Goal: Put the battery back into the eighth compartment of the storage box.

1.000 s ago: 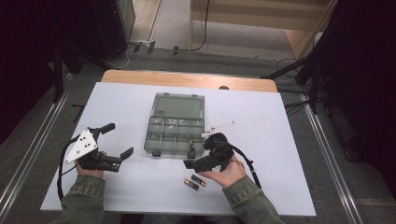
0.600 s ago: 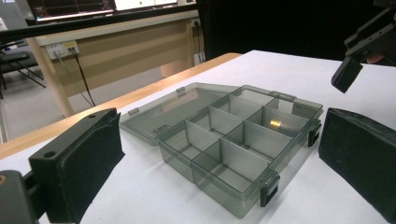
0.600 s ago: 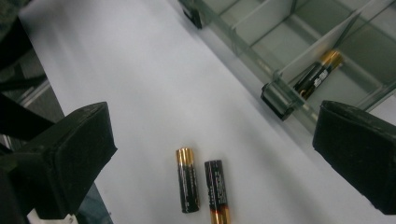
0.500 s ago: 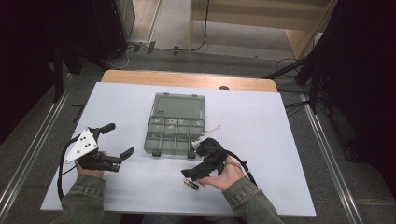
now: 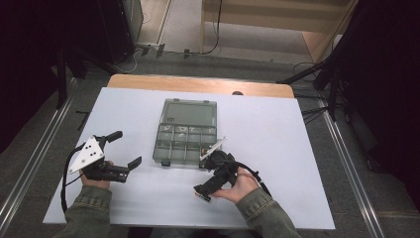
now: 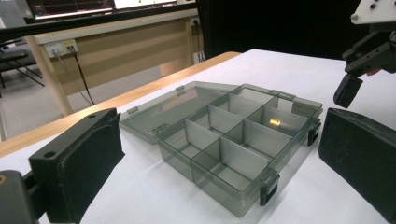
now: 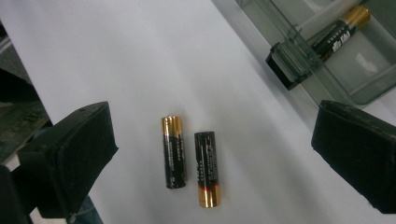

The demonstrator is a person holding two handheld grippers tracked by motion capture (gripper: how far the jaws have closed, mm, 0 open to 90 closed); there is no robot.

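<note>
A clear grey compartment box (image 5: 185, 134) lies open in the middle of the white table (image 5: 297, 148), its lid flat behind it. One black-and-gold battery (image 7: 341, 30) lies in a front corner compartment, seen as a gold end (image 6: 274, 122) in the left gripper view. Two more batteries (image 7: 174, 151) (image 7: 207, 168) lie side by side on the table in front of the box. My right gripper (image 7: 215, 149) hangs open just above them, one jaw on each side (image 5: 204, 191). My left gripper (image 5: 126, 148) is open and empty, left of the box (image 6: 233, 135), which it faces.
The box's black latch (image 7: 287, 63) is close to the right gripper's far jaw. The other gripper (image 6: 369, 51) shows at the top right of the left gripper view. A wooden strip (image 5: 198, 84) edges the table's far side, with floor and cables beyond.
My right gripper has moved from beside the box's front right corner toward the near edge and down over the two loose batteries. The left gripper has stayed put.
</note>
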